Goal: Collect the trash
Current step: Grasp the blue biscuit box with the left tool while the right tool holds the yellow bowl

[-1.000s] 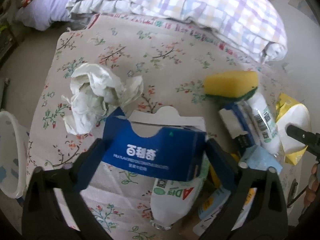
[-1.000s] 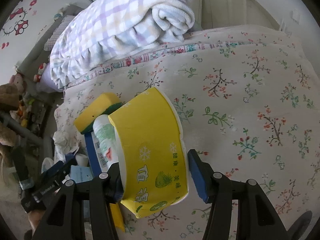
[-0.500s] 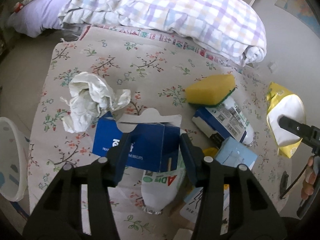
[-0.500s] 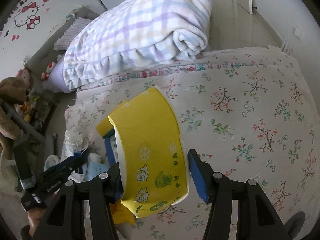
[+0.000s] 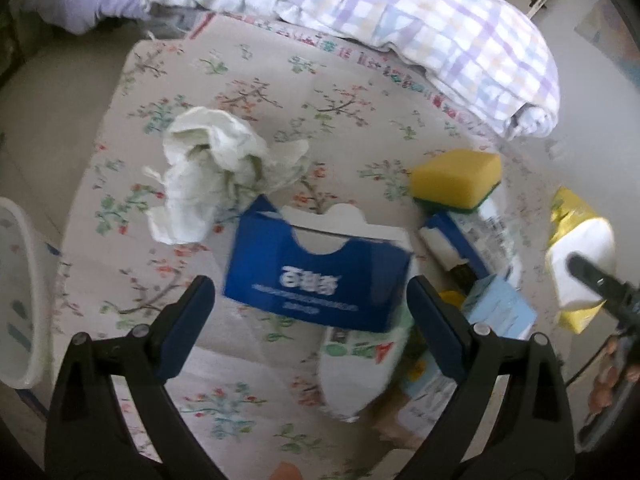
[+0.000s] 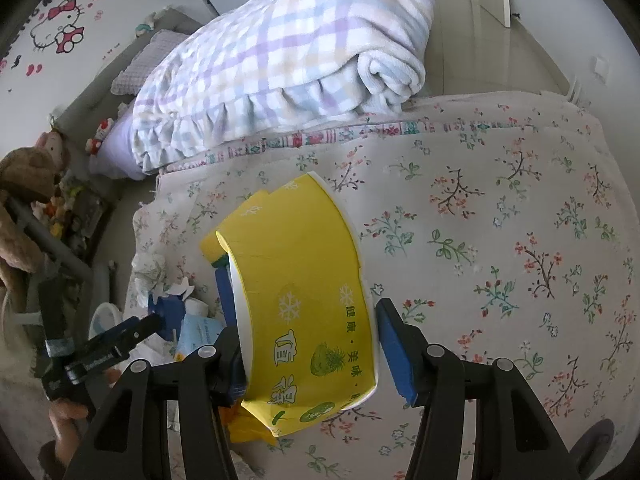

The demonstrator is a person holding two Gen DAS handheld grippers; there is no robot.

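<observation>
The left gripper [image 5: 310, 312] has just spread its fingers [image 5: 188, 312] wide again. The blue box [image 5: 318, 276] sits just ahead of the tips on the flowered bed cover [image 5: 192, 88], and the pads are clear of its sides. The box rests partly on a white pouch [image 5: 356, 368]. Beyond it to the left lies a crumpled white paper [image 5: 212, 184]. To the right are a yellow sponge [image 5: 456, 180] and a pile of small packets [image 5: 496, 304]. The right gripper [image 6: 308, 344] holds a yellow paper bowl [image 6: 304, 292] on its side, fingers [image 6: 394, 344] set at about half width and pressing its walls, raised over the bed cover. Farthest back lies a rolled checked blanket [image 6: 280, 60].
</observation>
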